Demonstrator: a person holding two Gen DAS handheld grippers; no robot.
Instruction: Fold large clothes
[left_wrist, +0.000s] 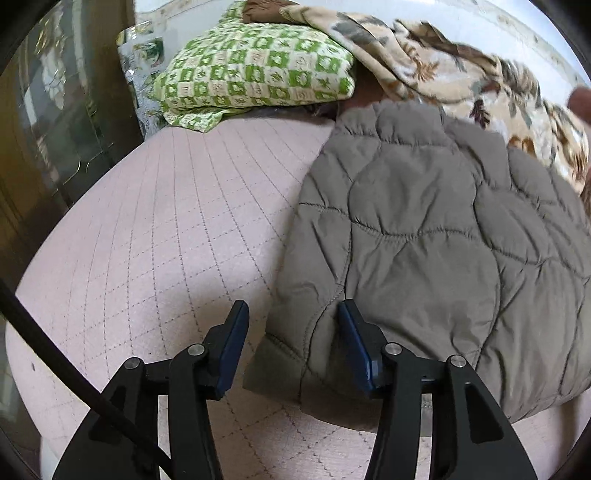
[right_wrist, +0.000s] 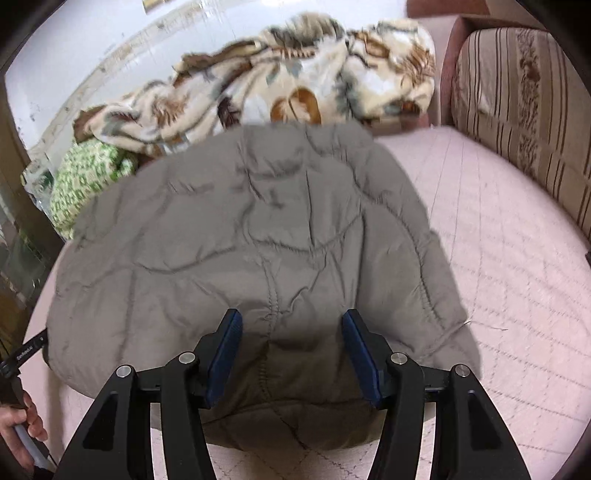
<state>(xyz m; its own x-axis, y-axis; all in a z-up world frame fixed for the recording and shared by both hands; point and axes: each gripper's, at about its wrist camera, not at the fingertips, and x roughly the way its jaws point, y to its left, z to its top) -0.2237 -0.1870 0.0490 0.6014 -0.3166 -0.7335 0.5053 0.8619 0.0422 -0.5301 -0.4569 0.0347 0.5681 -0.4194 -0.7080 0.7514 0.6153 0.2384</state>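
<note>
A grey-brown quilted jacket lies folded into a thick bundle on the pink quilted bed cover. My left gripper is open at the jacket's near left corner. Its right finger is over the fabric and its left finger is over bare cover, so the jacket's edge runs between them with a gap showing. In the right wrist view the jacket fills the middle. My right gripper stands open over its near folded edge, with the puffy fabric lying between and below the pads.
A folded green checked cloth and a crumpled leaf-patterned blanket lie along the far side by the wall. A glass-fronted cabinet stands at the left, a striped sofa cushion at the right. A hand shows low left.
</note>
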